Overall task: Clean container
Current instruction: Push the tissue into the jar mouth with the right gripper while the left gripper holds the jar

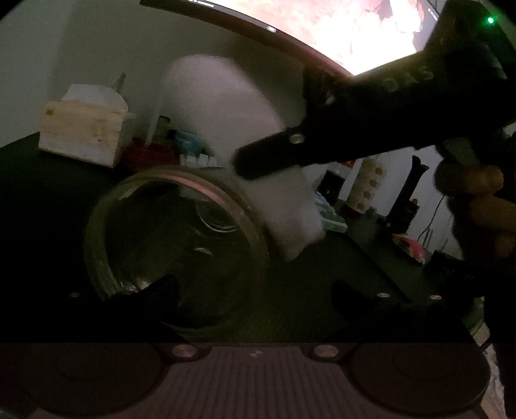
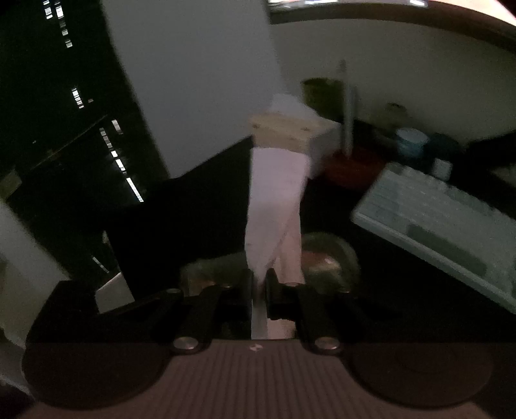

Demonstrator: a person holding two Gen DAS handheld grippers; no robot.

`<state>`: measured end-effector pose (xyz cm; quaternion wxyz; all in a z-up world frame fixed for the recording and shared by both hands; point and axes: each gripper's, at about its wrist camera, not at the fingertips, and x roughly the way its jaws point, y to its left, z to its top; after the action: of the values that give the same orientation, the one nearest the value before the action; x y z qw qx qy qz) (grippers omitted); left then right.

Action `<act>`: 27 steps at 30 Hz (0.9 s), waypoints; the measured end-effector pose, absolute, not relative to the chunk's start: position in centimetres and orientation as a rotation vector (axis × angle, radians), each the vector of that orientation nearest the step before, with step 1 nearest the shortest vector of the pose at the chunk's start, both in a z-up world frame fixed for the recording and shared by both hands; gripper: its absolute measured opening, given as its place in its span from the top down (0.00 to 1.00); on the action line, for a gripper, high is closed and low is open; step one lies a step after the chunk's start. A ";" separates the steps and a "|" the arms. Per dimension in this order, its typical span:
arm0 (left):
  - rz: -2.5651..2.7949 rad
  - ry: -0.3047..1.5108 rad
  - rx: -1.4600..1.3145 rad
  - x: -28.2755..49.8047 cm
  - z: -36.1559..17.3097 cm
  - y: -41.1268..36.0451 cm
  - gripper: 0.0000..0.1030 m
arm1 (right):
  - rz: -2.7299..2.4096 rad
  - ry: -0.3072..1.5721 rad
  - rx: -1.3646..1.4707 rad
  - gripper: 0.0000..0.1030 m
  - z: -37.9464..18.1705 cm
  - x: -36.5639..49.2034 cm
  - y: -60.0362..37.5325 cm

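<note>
A clear glass jar [image 1: 174, 248] lies tilted with its open mouth toward the left wrist camera. My left gripper [image 1: 254, 290] has its left finger [image 1: 151, 290] against the jar's rim and its right finger [image 1: 358, 295] well apart; whether it grips the jar is unclear. My right gripper [image 2: 259, 283] is shut on a white tissue [image 2: 277, 206] that stands up from its fingers. In the left wrist view the right gripper's fingers [image 1: 267, 158] hold that tissue [image 1: 290, 206] just right of the jar's mouth. The jar [image 2: 325, 258] shows dimly behind the right fingers.
A wooden tissue box [image 1: 82, 137] stands at the back left on the dark desk [image 1: 48, 199]. A keyboard [image 2: 445, 219] lies to the right, with jars and a red dish [image 2: 351, 164] behind it. A lit monitor [image 1: 354, 29] hangs above.
</note>
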<state>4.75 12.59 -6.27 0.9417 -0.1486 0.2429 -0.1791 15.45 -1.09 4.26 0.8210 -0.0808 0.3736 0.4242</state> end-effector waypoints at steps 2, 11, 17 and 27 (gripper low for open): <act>-0.361 0.493 -0.309 4.8 -6.2 12.8 0.00 | 0.896 0.774 -0.181 0.81 4.0 15.9 -0.3; -0.341 0.488 -0.349 4.8 -6.2 13.9 0.00 | 1.091 0.676 -0.061 0.01 1.3 17.3 -2.2; -0.313 0.487 -0.317 4.8 -6.3 13.1 0.00 | 1.047 0.696 -0.158 0.05 1.4 15.5 -2.8; -0.320 0.484 -0.333 4.9 -6.5 13.7 0.00 | 0.962 0.494 -0.120 0.41 5.3 13.5 -5.9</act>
<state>4.95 13.67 -6.45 0.9446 -0.1632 0.2376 -0.1570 13.46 -5.87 5.33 0.8556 -0.0573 0.2348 0.4578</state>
